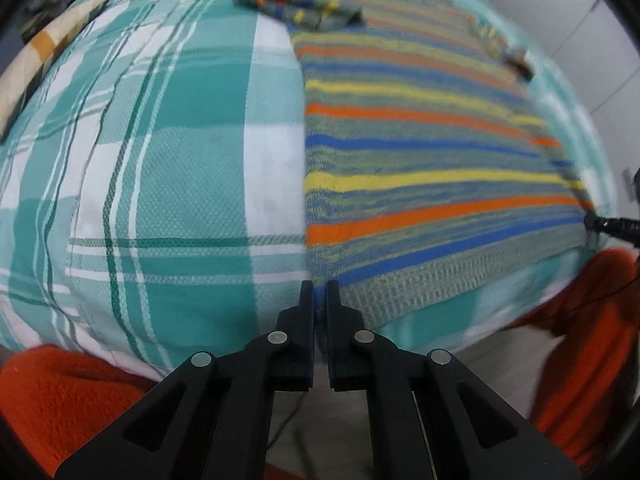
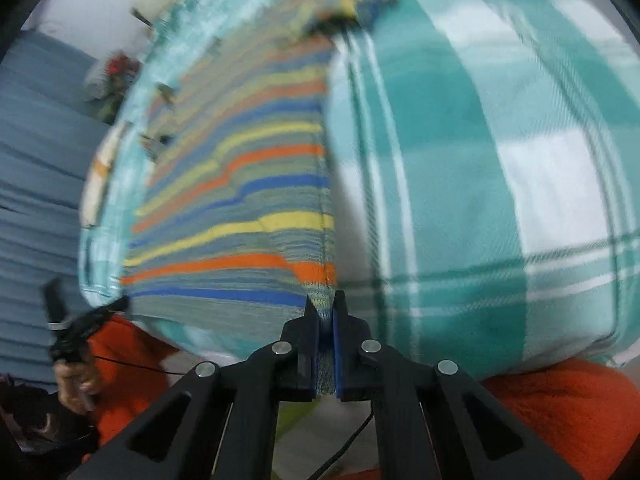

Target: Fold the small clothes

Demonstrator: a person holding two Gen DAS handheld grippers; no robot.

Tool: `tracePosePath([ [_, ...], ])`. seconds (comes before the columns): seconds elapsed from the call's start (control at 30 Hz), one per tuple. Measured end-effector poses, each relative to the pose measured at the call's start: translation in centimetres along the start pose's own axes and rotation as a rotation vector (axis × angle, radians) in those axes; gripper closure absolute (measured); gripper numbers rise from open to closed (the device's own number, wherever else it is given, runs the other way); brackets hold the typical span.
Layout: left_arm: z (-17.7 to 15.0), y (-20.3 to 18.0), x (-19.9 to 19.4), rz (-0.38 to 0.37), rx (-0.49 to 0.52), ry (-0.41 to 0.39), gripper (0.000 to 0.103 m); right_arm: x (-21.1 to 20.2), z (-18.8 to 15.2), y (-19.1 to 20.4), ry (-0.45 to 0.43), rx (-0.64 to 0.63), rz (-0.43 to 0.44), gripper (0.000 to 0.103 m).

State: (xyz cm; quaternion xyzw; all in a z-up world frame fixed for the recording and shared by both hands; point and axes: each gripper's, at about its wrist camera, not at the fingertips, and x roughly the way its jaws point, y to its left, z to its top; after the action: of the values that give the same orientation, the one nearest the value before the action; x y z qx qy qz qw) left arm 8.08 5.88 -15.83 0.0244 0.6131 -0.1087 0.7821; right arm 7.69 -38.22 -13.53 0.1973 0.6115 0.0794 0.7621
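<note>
A striped knit sweater [image 1: 420, 152], grey-green with orange, blue and yellow bands, lies spread flat on a teal and white plaid cloth [image 1: 160, 160]. My left gripper [image 1: 319, 292] is shut on the sweater's near left hem corner. My right gripper [image 2: 325, 304] is shut on the near right hem corner of the sweater [image 2: 240, 208], with knit fabric showing between its fingers. The left gripper also shows in the right wrist view [image 2: 76, 324] at the sweater's other near corner. A folded sleeve [image 1: 296, 4] lies at the far end.
An orange fleece blanket [image 1: 60, 396] lies under the plaid cloth along the near edge, also in the right wrist view [image 2: 560, 412]. A cream patterned cloth [image 1: 40, 64] lies at the far left. Blue bedding [image 2: 36, 160] lies left of the work area.
</note>
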Motion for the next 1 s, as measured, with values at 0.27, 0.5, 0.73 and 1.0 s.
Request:
tracePosePath([
  [0.27,-0.1,-0.5,1.0,0.025,-0.019,0.001,0.101,2.2,-0.7,0.7,0.007,0.028,-0.081,0.098],
  [0.5,0.1,-2.0,1.8,0.124,0.023,-0.017,0.087,3.7,-0.9,1.1,0.021,0.048,-0.134,0.091],
  [0.73,1.7,2.7,-4.6,0.086,-0.110,-0.194,0.036,-2.5,0.8,1.1,-0.122,0.014,-0.076,0.078],
  [1.0,11.1,1.8,2.6,-0.056,-0.112,-0.089,0.045,1.6,10.1,0.9,-0.136,-0.017,0.117,0.078],
])
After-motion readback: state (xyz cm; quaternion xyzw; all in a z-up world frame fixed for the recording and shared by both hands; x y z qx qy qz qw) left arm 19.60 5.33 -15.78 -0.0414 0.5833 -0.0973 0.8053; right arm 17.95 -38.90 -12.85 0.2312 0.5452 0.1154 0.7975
